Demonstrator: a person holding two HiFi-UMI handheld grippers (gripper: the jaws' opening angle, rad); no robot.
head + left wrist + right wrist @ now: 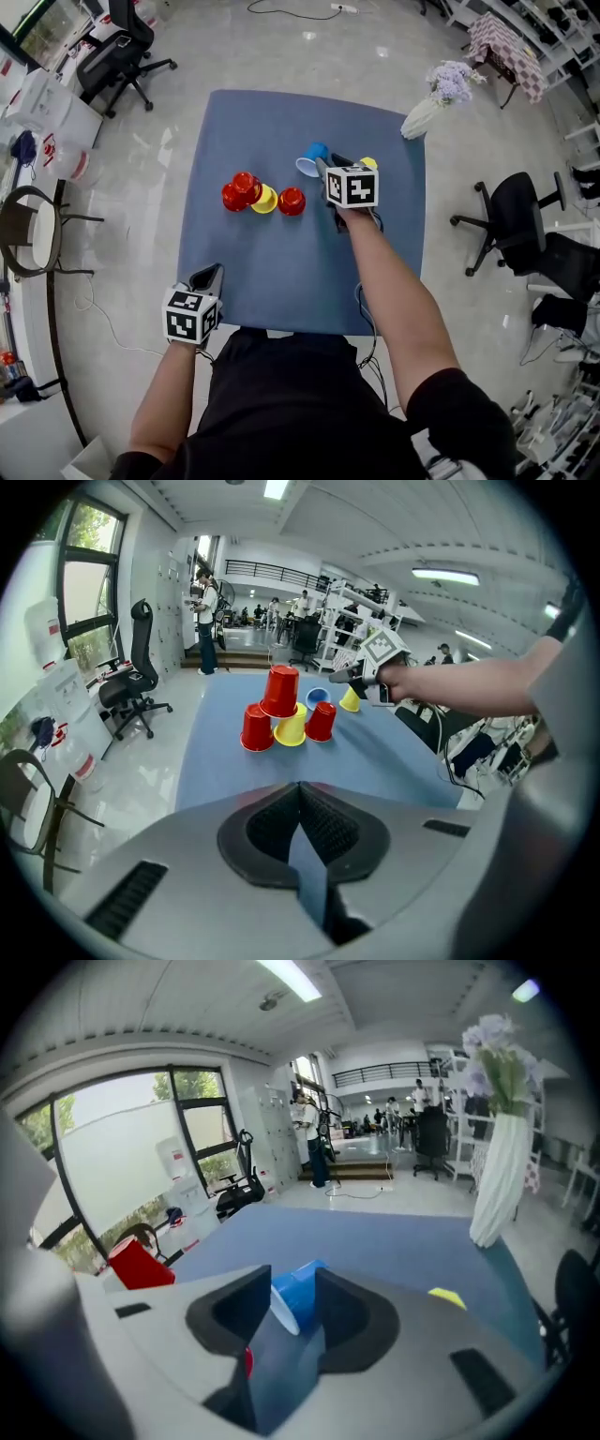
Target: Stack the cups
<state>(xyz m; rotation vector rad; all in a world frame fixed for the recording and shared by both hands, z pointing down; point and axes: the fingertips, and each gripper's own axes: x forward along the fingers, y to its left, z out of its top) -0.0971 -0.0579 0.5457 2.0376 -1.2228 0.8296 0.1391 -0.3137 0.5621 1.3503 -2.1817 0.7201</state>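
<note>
Blue cup (310,159) lay sideways on tabletop (281,267), near red-and-yellow cups (255,195). Right gripper (326,169): fingers part-open astride it, apparently for pickup, not visibly pressing. Left gripper (210,275): fingers closed, empty, held clear.

table (281,272) blue | red cups (240,191), yellow cup (266,199), lone red cup (292,201) close together in a row | blue cup (312,159) on its side at right gripper (325,167) | left gripper (208,278) at near-left edge
</note>
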